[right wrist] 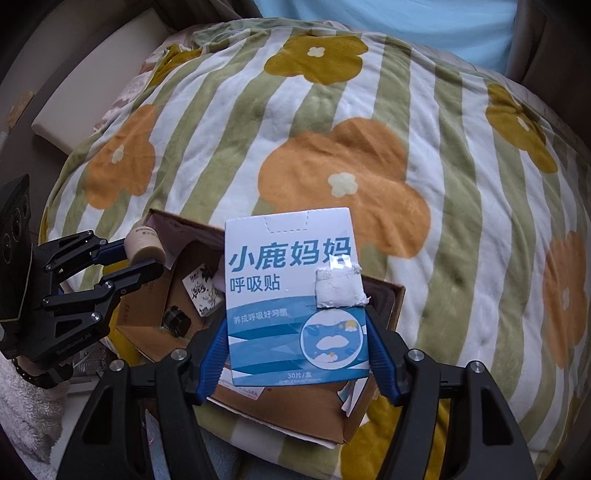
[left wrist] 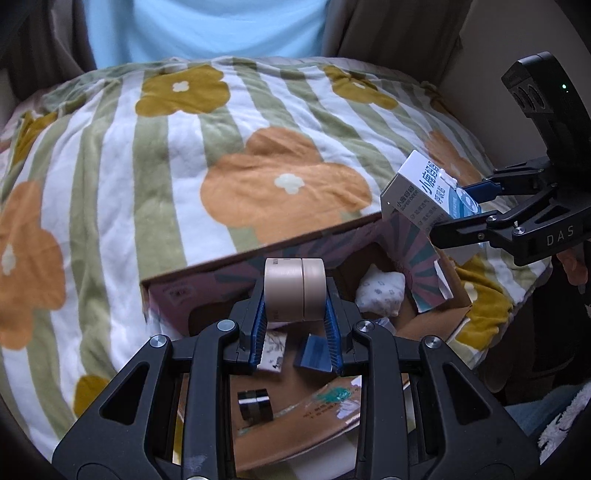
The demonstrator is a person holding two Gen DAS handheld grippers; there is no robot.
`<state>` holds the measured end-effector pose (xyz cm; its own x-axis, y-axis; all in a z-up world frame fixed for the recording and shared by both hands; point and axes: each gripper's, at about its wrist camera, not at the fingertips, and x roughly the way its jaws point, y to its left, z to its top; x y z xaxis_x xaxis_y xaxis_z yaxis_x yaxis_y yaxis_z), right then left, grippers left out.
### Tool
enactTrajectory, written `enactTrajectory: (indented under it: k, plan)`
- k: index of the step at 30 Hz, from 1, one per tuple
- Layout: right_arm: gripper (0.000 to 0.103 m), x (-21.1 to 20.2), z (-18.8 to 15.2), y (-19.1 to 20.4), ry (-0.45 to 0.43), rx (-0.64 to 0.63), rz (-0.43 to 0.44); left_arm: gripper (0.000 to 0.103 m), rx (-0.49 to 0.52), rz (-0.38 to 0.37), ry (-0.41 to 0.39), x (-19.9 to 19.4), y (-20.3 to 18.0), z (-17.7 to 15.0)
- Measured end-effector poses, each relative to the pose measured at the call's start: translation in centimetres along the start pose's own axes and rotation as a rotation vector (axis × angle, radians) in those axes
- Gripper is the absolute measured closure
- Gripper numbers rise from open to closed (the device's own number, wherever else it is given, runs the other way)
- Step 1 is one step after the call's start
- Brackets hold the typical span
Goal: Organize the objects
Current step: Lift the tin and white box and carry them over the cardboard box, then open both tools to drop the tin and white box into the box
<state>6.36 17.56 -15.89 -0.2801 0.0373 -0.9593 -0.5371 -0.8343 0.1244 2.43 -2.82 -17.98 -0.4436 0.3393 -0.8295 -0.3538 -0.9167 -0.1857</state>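
My left gripper (left wrist: 295,301) is shut on a beige tape roll (left wrist: 294,280) and holds it above an open cardboard box (left wrist: 258,254). Inside the box lie a black tape roll (left wrist: 255,404), a white pouch (left wrist: 380,293) and a small printed packet (left wrist: 271,350). My right gripper (right wrist: 295,332) is shut on a blue and white carton (right wrist: 291,266) with a white patch taped to its front, over the same cardboard box (right wrist: 295,417). In the left wrist view the right gripper (left wrist: 452,208) with its carton (left wrist: 424,188) hangs over the box's right end. The right wrist view shows the left gripper (right wrist: 142,258) with the beige roll (right wrist: 144,247).
The box rests on a striped blanket (left wrist: 184,166) with orange and yellow flowers. A person in a light blue shirt (left wrist: 207,29) sits behind it. A pale cushion (right wrist: 92,85) lies at the far left, and a fluffy white cloth (right wrist: 26,413) is by the near left.
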Motion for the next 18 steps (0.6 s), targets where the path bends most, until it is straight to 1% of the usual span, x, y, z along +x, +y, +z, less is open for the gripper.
enactTrajectory:
  k: [4,7,13,18]
  plan:
    - [0.040,1.7,-2.0,0.2,0.027,-0.002,0.030,0.078,-0.031,0.019,0.028,1.2,-0.5,-2.7]
    - [0.040,3.2,-3.2,0.4,0.046,-0.023,0.030,0.078,-0.048,0.036,0.046,2.3,-0.8,-4.2]
    - [0.040,5.5,-4.6,0.2,0.071,-0.041,0.048,0.078,-0.073,0.047,0.077,4.0,-0.9,-5.6]
    - [0.040,6.2,-4.4,0.3,0.071,-0.059,0.050,0.078,-0.052,0.067,0.086,4.4,-1.2,-5.8]
